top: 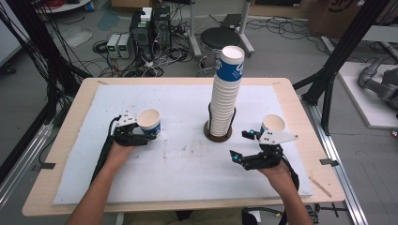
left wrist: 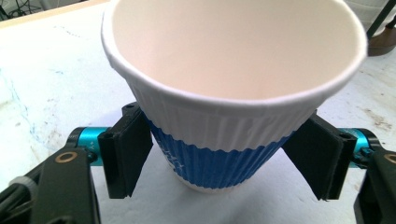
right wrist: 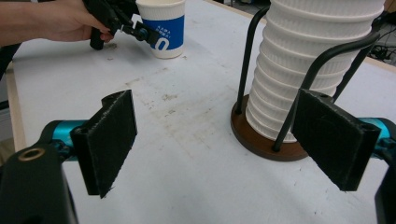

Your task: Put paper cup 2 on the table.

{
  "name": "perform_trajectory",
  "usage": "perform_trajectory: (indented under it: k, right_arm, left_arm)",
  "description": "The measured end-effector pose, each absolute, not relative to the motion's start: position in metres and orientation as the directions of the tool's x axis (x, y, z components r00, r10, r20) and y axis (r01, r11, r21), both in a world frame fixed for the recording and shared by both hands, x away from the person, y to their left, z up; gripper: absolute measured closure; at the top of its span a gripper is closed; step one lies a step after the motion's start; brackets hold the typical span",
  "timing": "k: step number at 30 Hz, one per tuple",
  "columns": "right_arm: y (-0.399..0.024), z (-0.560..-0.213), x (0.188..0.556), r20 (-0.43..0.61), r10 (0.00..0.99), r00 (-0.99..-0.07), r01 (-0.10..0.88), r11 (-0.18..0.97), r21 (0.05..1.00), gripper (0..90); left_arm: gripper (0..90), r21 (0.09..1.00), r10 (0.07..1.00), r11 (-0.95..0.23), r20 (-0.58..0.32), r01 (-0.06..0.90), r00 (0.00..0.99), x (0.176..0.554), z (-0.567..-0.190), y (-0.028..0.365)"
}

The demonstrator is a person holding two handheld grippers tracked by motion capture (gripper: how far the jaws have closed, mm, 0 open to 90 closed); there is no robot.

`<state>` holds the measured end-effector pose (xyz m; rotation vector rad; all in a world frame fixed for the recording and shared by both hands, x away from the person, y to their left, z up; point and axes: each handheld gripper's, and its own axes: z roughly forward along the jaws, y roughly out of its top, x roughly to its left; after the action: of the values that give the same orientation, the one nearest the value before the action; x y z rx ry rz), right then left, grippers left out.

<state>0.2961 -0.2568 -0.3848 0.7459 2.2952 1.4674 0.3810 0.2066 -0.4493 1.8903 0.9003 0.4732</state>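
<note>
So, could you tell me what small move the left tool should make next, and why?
Probably draw the left tool straight back from the paper cup. The cup stands upright on the white mat, and the pads seem to stand just off its blue band, so it looks released; pulling back level should avoid tipping it.

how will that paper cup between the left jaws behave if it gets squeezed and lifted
The paper cup looks empty and thin-walled, so it is probably very light and would dent under a hard squeeze. Its ribbed sleeve likely gives the pads some grip. Being wider at the rim than the base, it may tip if nudged.
</note>
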Motion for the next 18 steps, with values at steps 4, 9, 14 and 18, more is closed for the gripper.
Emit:
perform_trajectory:
  k: [4,9,14,18]
  right_arm:
    - [-0.256,-0.386,0.297,0.013,0.577,-0.817,0.256,0.342,0.904,14.6]
    - [-0.257,-0.387,0.297,0.022,0.580,-0.814,0.266,0.340,0.902,14.6]
    - [-0.259,-0.387,0.297,0.023,0.584,-0.812,0.267,0.336,0.903,14.6]
    - [-0.262,-0.387,0.297,0.027,0.592,-0.806,0.274,0.331,0.903,14.6]
  left_arm:
    - [24.6,0.878,0.756,-0.259,-0.075,0.403,0.650,0.380,-0.451,0.208]
    - [16.5,0.862,0.752,-0.253,-0.111,0.439,0.650,0.377,-0.451,0.211]
    - [16.4,0.878,0.755,-0.214,-0.130,0.429,0.643,0.366,-0.446,0.223]
    - [16.1,0.898,0.755,-0.169,-0.146,0.405,0.639,0.354,-0.439,0.234]
